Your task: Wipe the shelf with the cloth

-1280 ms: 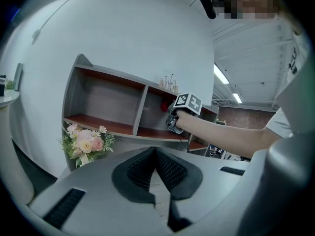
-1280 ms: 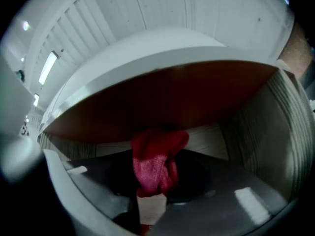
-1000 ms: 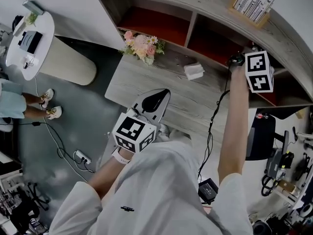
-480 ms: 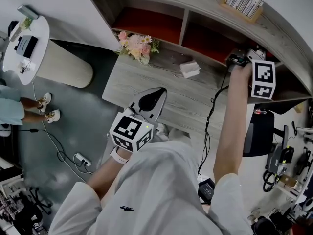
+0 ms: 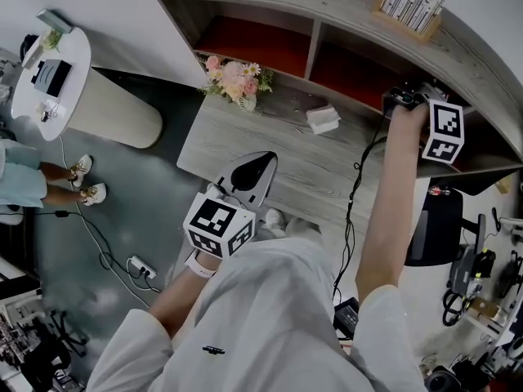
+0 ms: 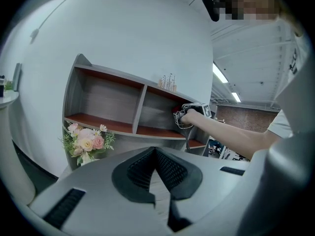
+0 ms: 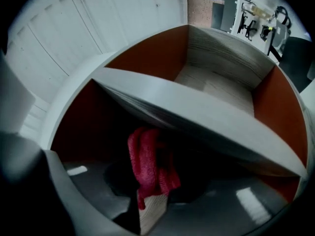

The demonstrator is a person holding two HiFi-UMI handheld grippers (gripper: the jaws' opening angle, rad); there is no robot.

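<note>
A red cloth (image 7: 149, 163) hangs bunched between the jaws of my right gripper (image 7: 151, 183), which is shut on it. The cloth is under a grey wooden board (image 7: 197, 114) of the shelf, inside a compartment with a dark red back. In the head view the right gripper (image 5: 403, 98) reaches into the right compartment of the shelf (image 5: 327, 19), its marker cube outside. The cloth does not show there. My left gripper (image 5: 263, 162) hovers low over the wooden counter (image 5: 245, 133), shut and holding nothing (image 6: 155, 151).
A bouquet of pink flowers (image 5: 235, 76) and a small white box (image 5: 324, 118) sit on the counter. A wooden holder with white pieces (image 5: 413, 2) stands on the shelf top. At left are a round white table (image 5: 53, 68), a person's feet (image 5: 82, 182) and floor cables (image 5: 135, 264).
My right gripper has shifted a little to the right along the shelf compartment with the cloth in it. The left gripper has stayed where it was.
</note>
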